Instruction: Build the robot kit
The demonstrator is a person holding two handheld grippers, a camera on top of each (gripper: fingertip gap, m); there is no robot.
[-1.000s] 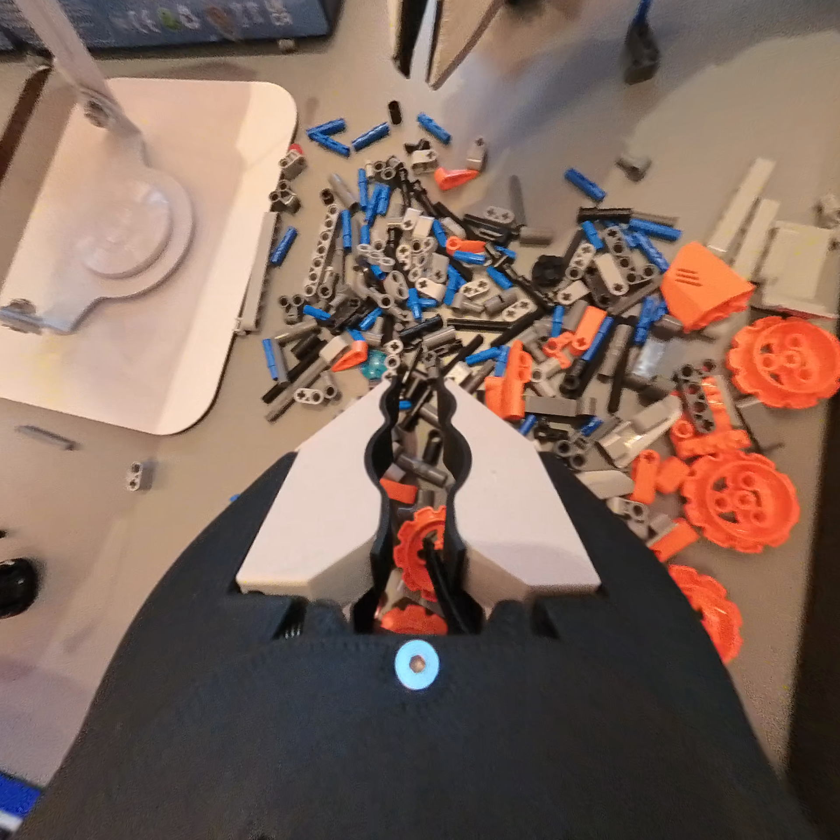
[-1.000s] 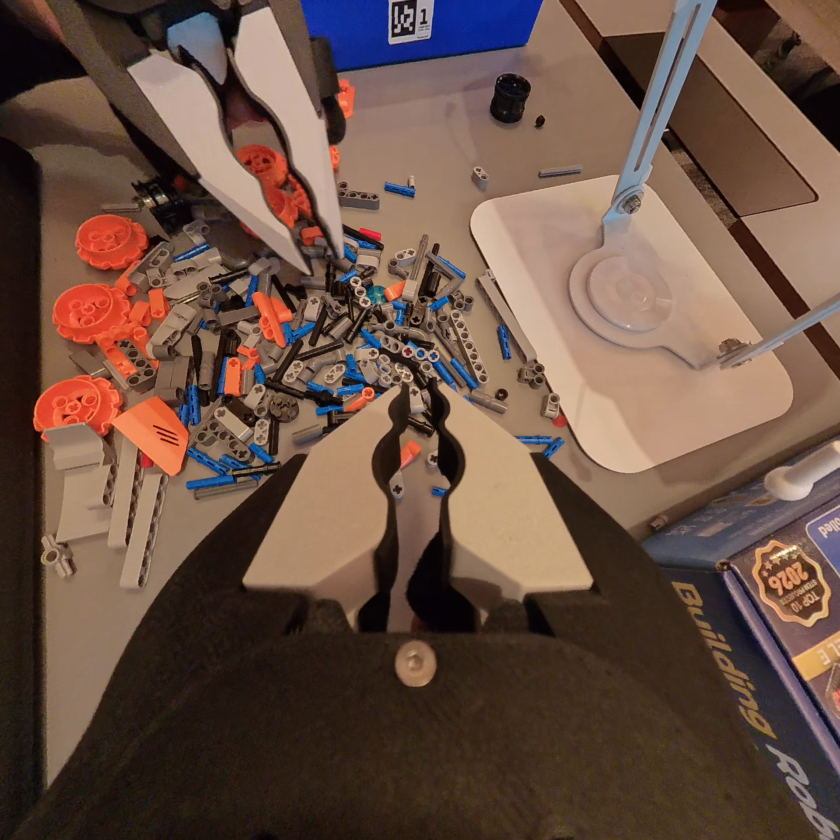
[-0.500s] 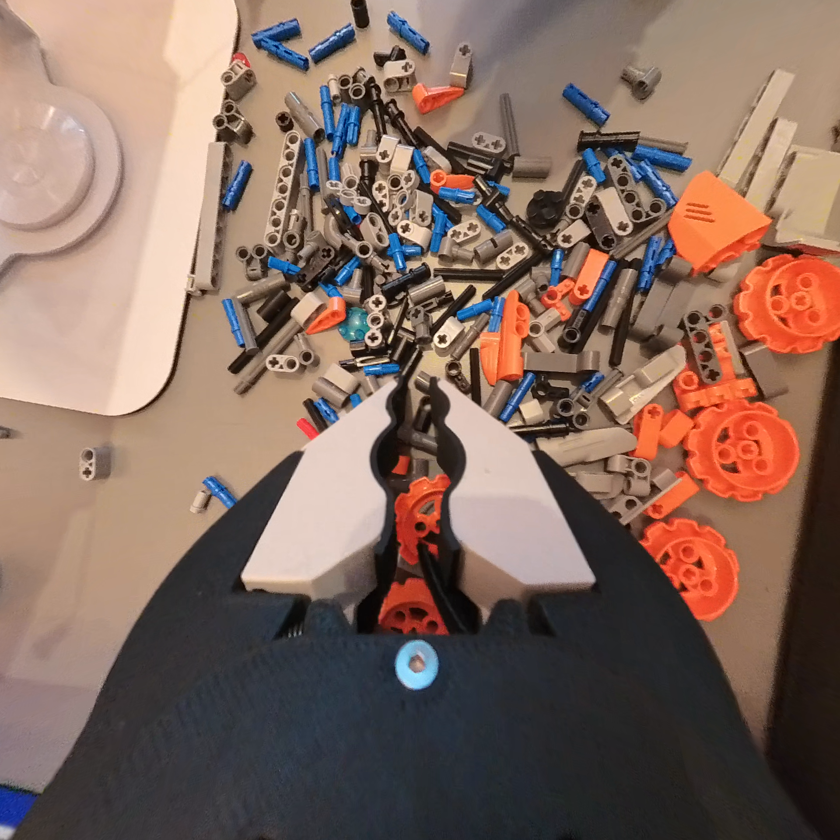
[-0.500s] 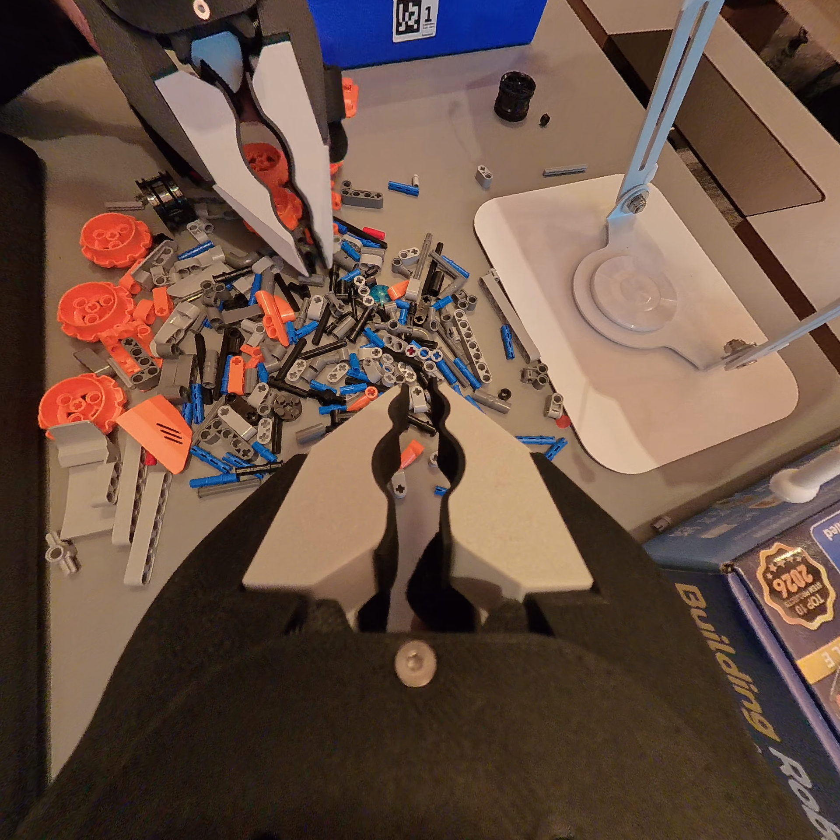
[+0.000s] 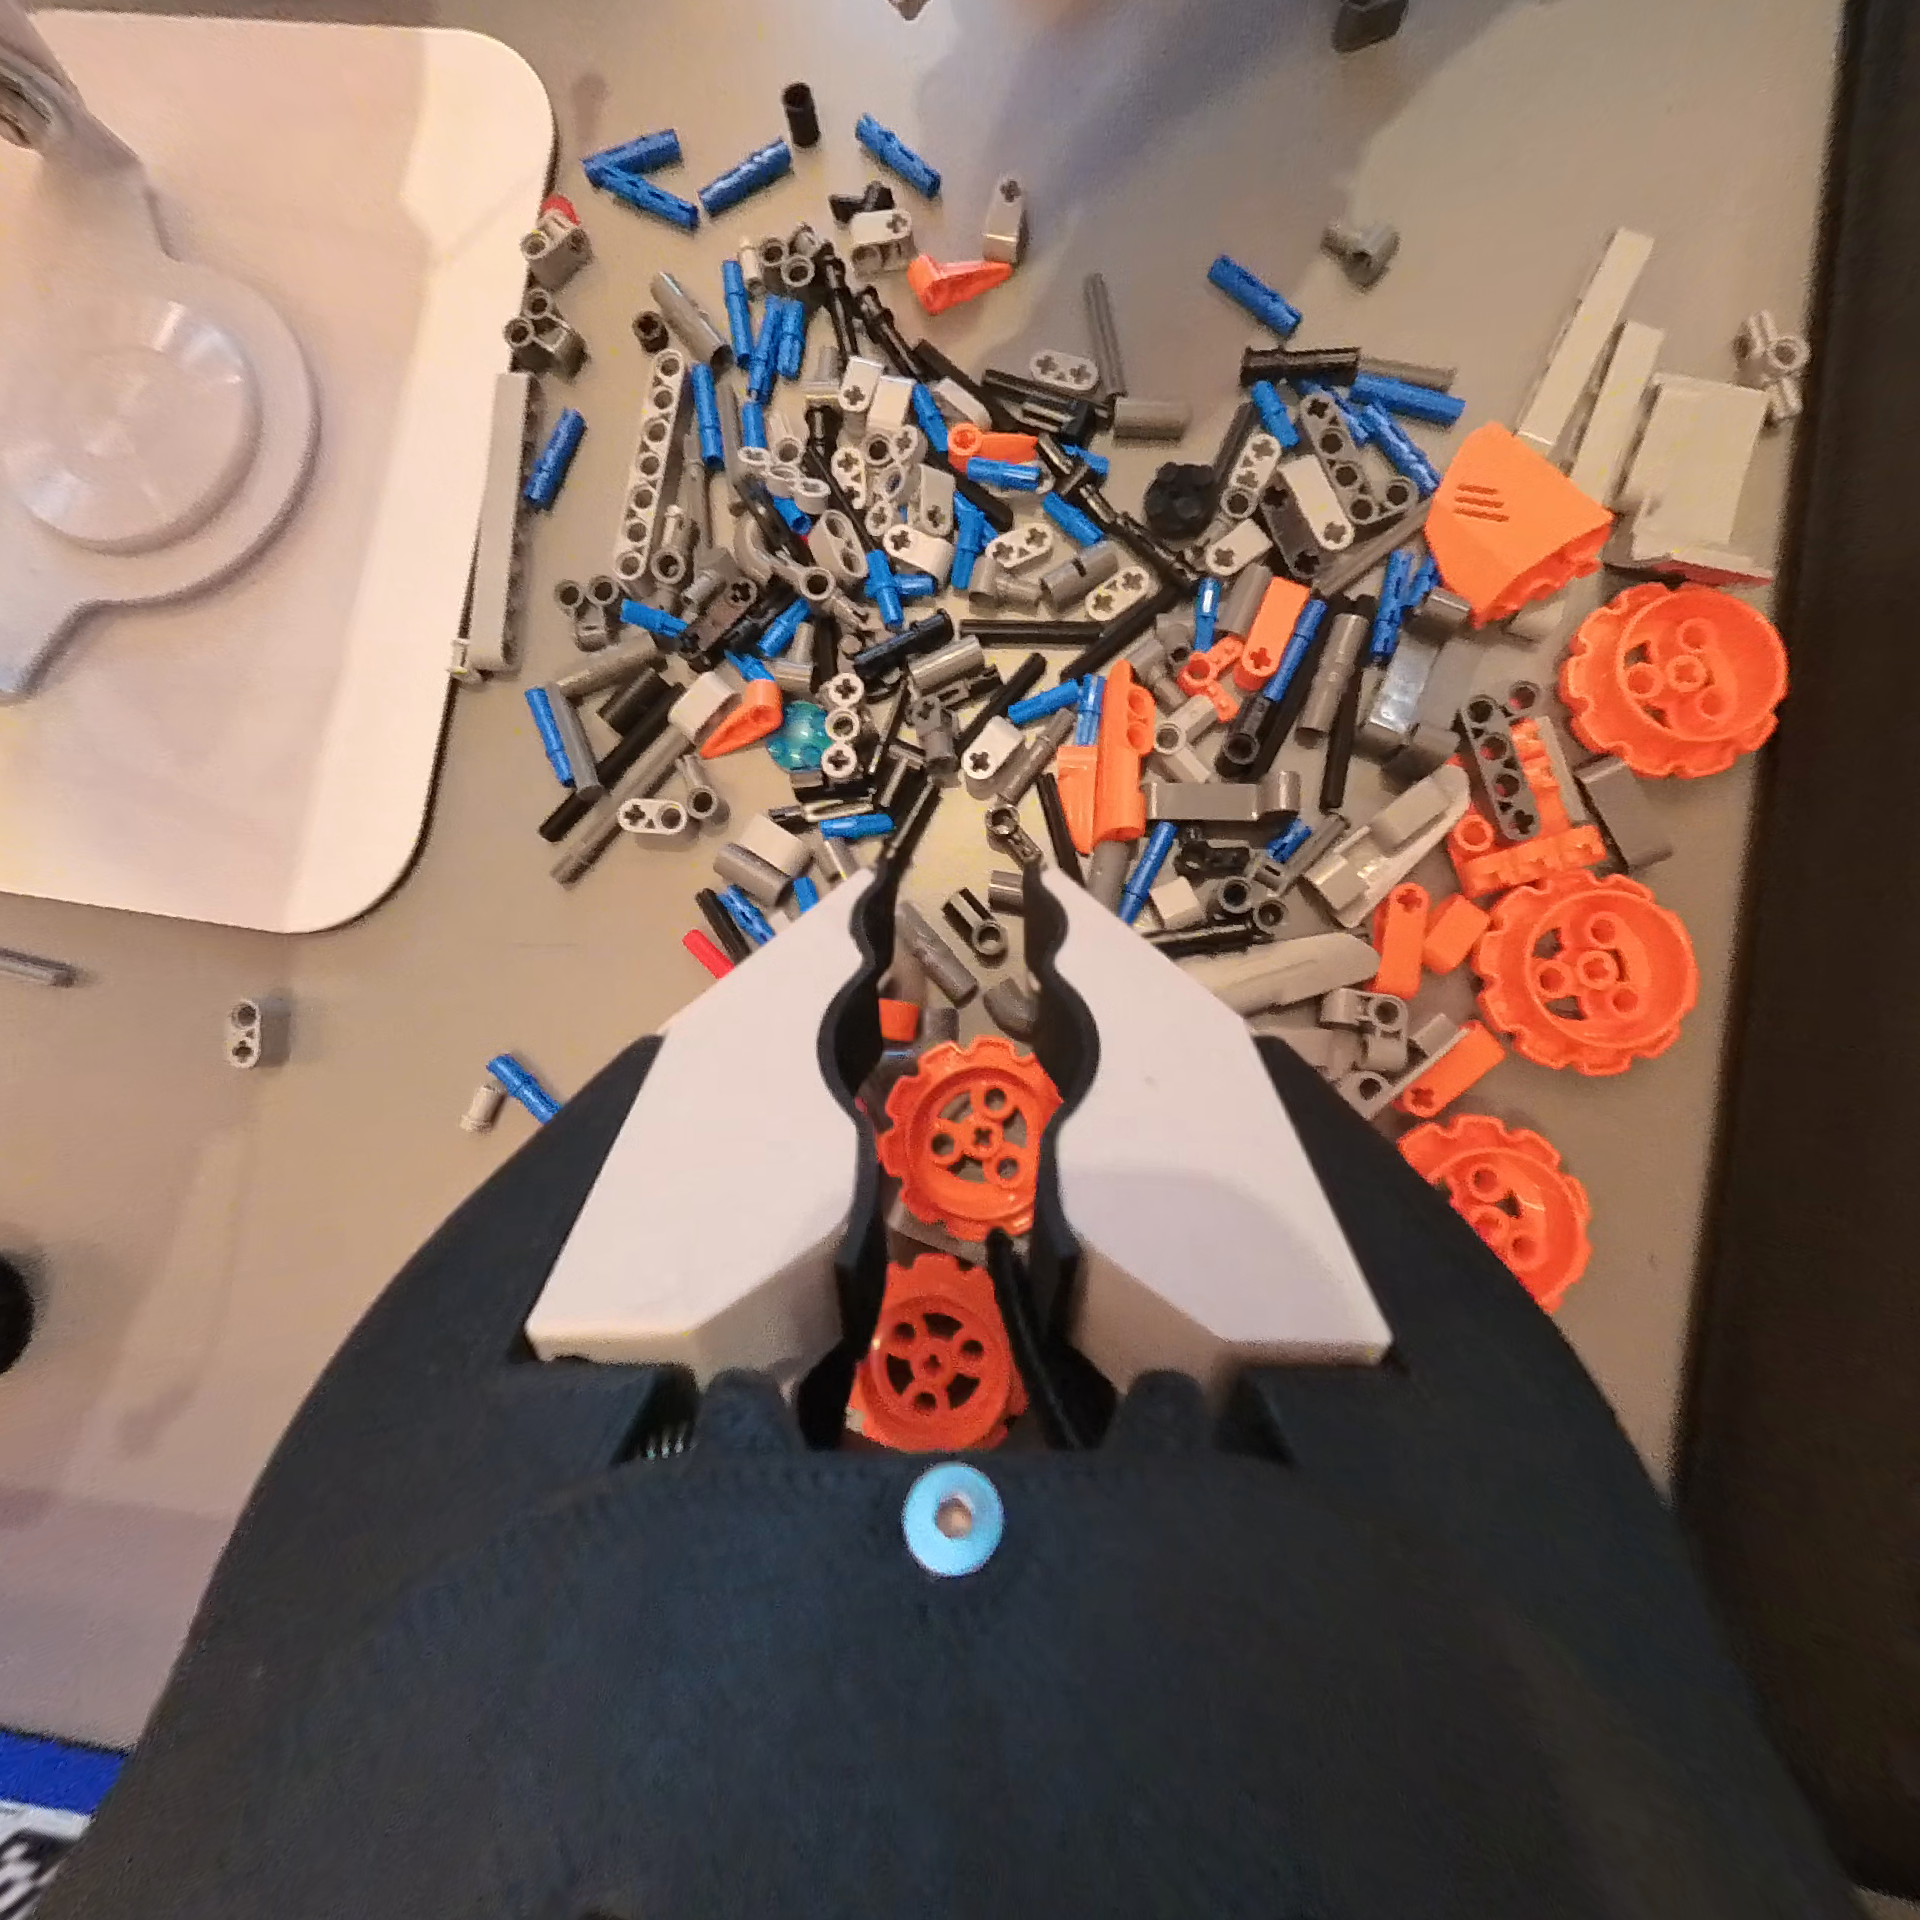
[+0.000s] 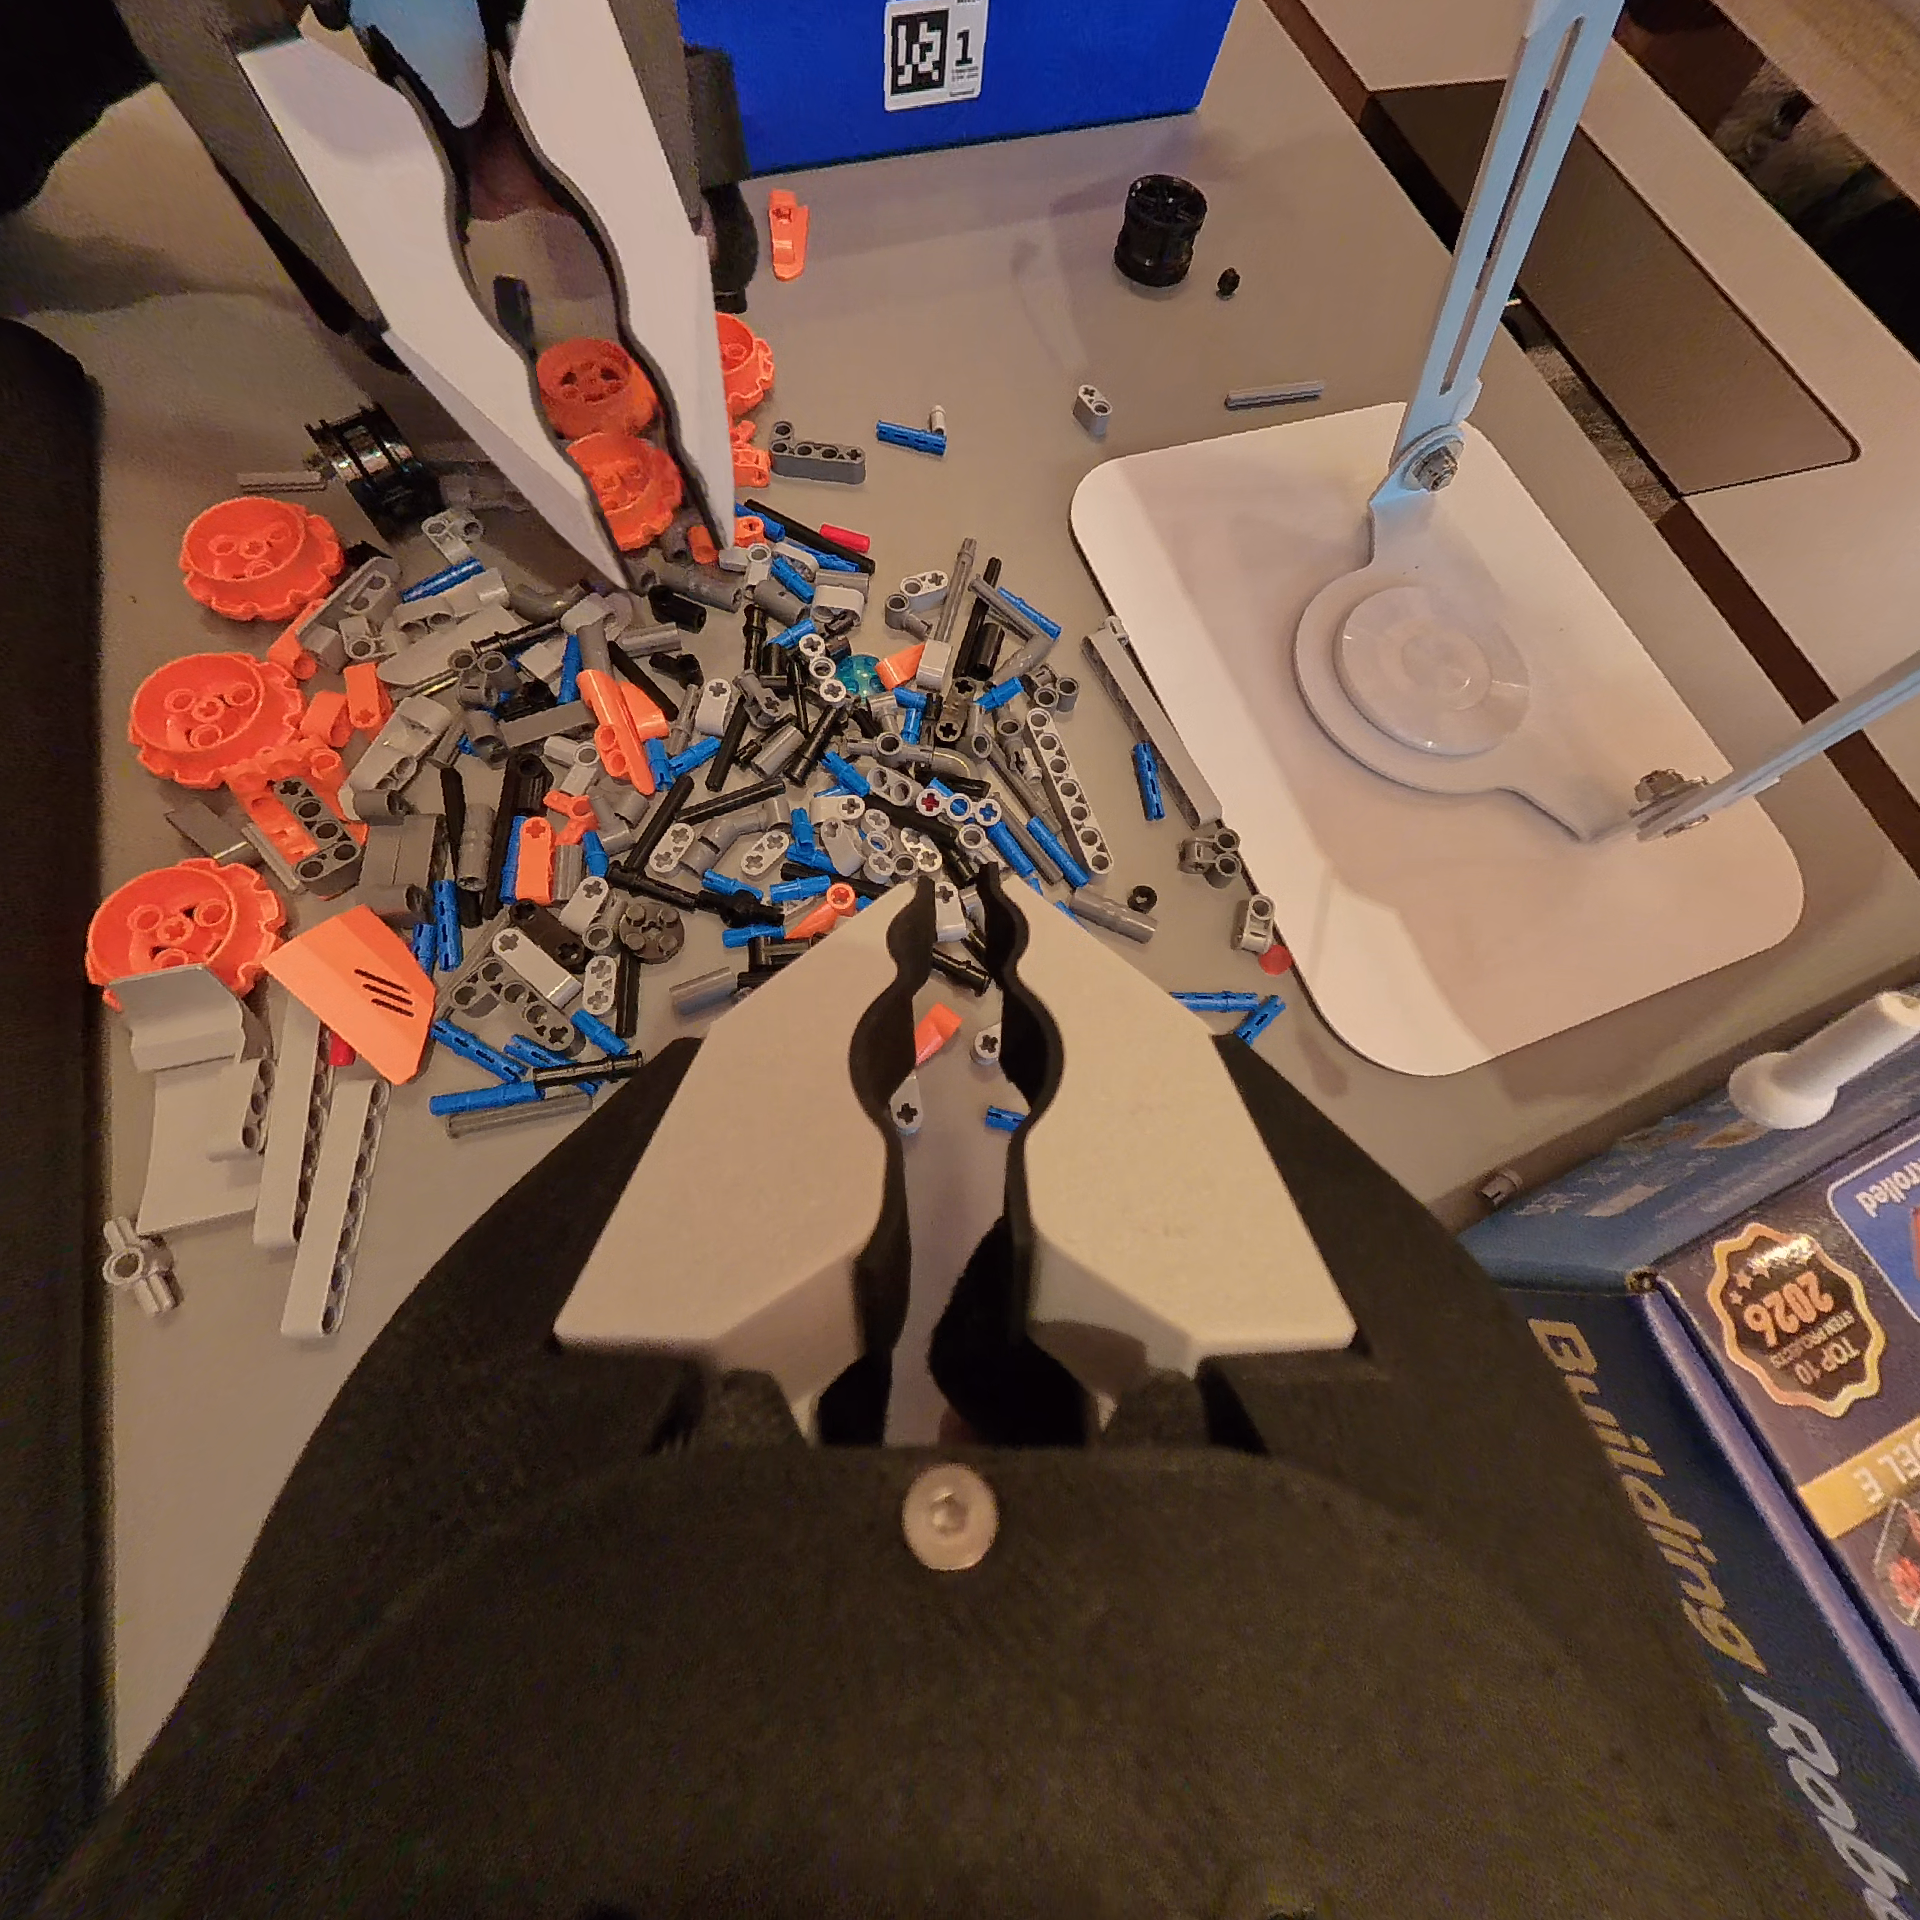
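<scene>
A heap of small building pieces [image 5: 883,582], grey, blue, black and orange, lies on the grey table. My left gripper [image 5: 956,873] hovers over its near edge, open and empty. Two orange wheels [image 5: 971,1138] show on the table between its jaws. Several more orange wheels [image 5: 1590,966] lie to its right. In the right wrist view the left gripper [image 6: 670,566] points down at the heap's [image 6: 831,790] far left side. My right gripper [image 6: 953,883] is at the heap's near edge with only a narrow gap at its tips, holding nothing. A small orange piece [image 6: 935,1029] lies under its jaws.
A white base plate [image 6: 1558,935] with a clear disc and metal stand arms sits right of the heap; it shows at the left in the left wrist view [image 5: 312,727]. A blue box [image 6: 810,83] stands at the back. Printed boxes [image 6: 1766,1403] lie near right. A black hub [image 6: 1158,229] stands apart. About 15 cm separates my left fingertips from my right.
My left gripper has shifted over the heap's near edge and its jaws have opened wider than half a second ago. The right gripper has barely moved.
</scene>
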